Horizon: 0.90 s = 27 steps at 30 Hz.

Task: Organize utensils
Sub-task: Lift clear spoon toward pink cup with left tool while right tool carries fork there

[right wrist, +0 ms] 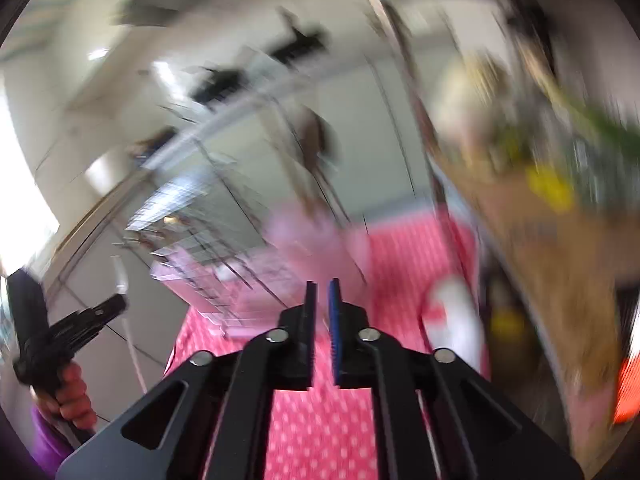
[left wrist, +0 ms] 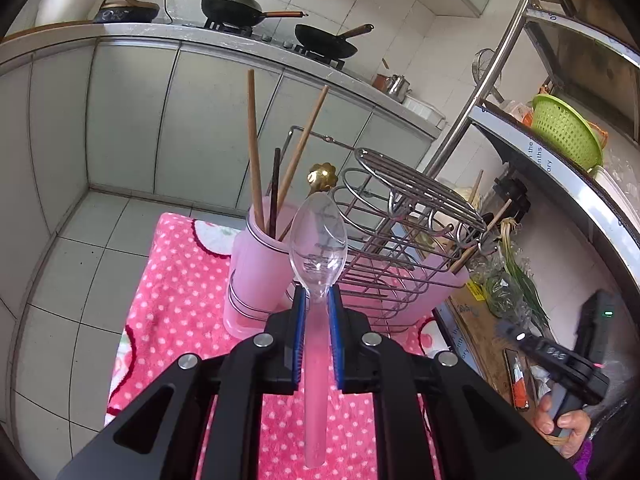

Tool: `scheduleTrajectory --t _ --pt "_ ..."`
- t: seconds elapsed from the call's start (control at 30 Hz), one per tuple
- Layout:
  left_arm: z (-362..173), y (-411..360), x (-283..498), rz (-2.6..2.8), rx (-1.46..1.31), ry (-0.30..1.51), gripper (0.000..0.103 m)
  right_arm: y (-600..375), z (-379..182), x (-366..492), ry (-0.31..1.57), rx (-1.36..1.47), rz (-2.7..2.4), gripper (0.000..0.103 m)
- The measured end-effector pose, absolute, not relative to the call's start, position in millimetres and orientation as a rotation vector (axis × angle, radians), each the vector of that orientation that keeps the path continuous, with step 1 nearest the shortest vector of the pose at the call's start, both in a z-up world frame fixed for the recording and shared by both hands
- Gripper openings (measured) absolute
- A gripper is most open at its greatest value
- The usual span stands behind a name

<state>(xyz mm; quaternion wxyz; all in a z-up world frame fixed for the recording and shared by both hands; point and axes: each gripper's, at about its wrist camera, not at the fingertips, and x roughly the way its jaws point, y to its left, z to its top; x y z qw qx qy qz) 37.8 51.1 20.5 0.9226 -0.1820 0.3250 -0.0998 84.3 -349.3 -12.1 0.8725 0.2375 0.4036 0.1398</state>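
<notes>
My left gripper [left wrist: 317, 294] is shut on a clear plastic spoon [left wrist: 319, 240], bowl end forward, handle running back between the fingers. It is held above the pink dotted cloth [left wrist: 180, 276], just in front of a pink utensil cup [left wrist: 256, 276] that holds wooden chopsticks [left wrist: 254, 152] and a gold flower-headed utensil [left wrist: 322, 176]. A wire dish rack [left wrist: 404, 240] on a pink tray stands right of the cup. My right gripper [right wrist: 322, 292] is nearly closed and empty; its view is motion-blurred. It also shows in the left wrist view [left wrist: 520, 336] at the lower right.
A kitchen counter [left wrist: 160, 34] with woks [left wrist: 236, 6] runs along the back. A metal shelf [left wrist: 568, 168] with a green colander [left wrist: 566, 130] stands at the right, with greens and a cutting board below. Tiled floor lies to the left.
</notes>
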Motion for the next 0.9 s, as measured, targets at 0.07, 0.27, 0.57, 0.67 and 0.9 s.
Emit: scheduleTrajectory --t 0.07,0.27,0.57,0.67,0.9 --pt "18 50 40 -0.222 -0.375 0.667 0.011 -362 -33 93 0.92 0.609 0.271 0.018" --pt "11 50 44 -0.252 -0.37 0.658 0.011 -365 -90 120 1.119 0.778 0.116 0.024" --pt "4 71 44 -0.286 -0.415 0.636 0.011 -360 -128 151 1.213 0.84 -0.148 0.024" --pt "0 76 46 -0.291 -0.426 0.639 0.011 -359 -137 155 1.233 0.877 -0.191 0.024" --pt "-8 87 47 -0.294 -0.454 0.643 0.011 -364 -144 153 1.152 1.001 -0.26 0.024"
